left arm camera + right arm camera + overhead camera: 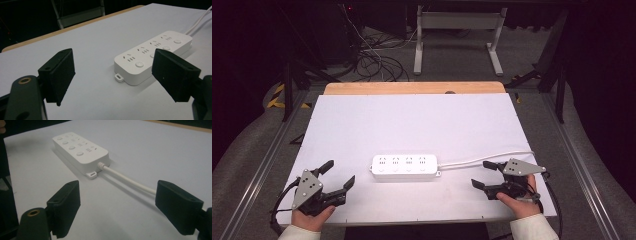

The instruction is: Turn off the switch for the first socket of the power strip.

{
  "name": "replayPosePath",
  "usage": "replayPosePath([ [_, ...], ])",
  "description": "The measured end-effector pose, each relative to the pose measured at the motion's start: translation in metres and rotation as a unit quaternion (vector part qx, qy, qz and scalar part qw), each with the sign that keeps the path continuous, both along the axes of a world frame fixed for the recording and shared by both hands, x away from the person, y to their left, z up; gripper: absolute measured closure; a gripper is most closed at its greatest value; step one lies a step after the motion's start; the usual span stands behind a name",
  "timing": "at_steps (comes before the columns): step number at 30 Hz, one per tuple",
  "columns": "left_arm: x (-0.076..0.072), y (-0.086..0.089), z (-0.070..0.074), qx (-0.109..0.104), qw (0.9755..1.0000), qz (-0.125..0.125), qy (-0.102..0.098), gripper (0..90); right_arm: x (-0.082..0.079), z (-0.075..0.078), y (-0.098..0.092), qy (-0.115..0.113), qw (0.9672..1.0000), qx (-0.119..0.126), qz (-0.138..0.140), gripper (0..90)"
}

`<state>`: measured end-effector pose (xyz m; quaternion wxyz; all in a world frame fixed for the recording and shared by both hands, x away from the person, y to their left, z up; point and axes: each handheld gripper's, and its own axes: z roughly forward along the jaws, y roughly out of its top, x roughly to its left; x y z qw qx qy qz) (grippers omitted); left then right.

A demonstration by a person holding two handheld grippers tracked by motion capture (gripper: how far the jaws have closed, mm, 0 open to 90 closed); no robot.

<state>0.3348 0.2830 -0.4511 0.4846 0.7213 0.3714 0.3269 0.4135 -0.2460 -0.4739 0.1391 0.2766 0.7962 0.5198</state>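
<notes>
Left gripper, black two-jaw tool with a grey three-cornered plate, sits low at the near left of the white table sheet, jaws spread wide and empty; right gripper, same build, sits at the near right, jaws likewise wide apart, nothing between them. White rectangular plastic power strip lies flat between the two, apart from both, its white cable trailing rightward past the right gripper.
</notes>
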Motion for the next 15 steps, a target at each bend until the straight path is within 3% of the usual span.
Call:
replayPosePath([
  [10, 0.002, -0.002, -0.002, 0.006, 0.9999, -0.008, 0.009, 16.8, -0.003, -0.012, -0.006, 0.019, 0.9994, -0.020, -0.019, 17.3],
  [15, 0.005, -0.002, -0.003, 0.014, 0.9994, -0.006, 0.031, 16.1, -0.002, -0.012, -0.004, 0.023, 0.9991, -0.016, -0.031, 17.3],
])
